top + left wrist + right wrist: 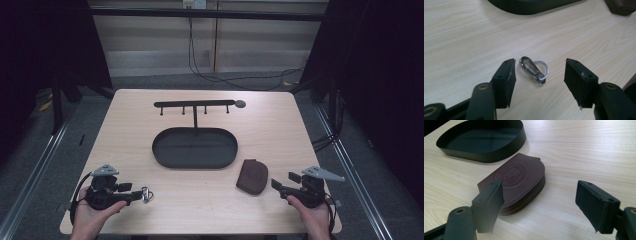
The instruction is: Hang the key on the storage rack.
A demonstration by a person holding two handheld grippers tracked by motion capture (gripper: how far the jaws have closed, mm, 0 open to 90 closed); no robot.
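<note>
Carabiner clip [532, 69] is lying flat on the table [461, 37], loose between the left gripper [539, 75]'s parted jaws, nearer the left one; closing off-centre is risking a skid. Right gripper [539, 202] is gaping beside the brown pouch [519, 180], gripping nothing.

Brown pouch [520, 178], black tray [481, 138]

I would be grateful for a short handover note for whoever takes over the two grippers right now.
Left gripper: open, jaws either side of the metal clip with key ring, which lies flat on the table, not gripped.
Right gripper: open, facing the brown zip pouch, not gripped.
Black tray with hook rack behind it sits mid-table, with nothing in or on them.
Done: nothing lifted yet. Left: probably grip the clip and pouch.
</note>
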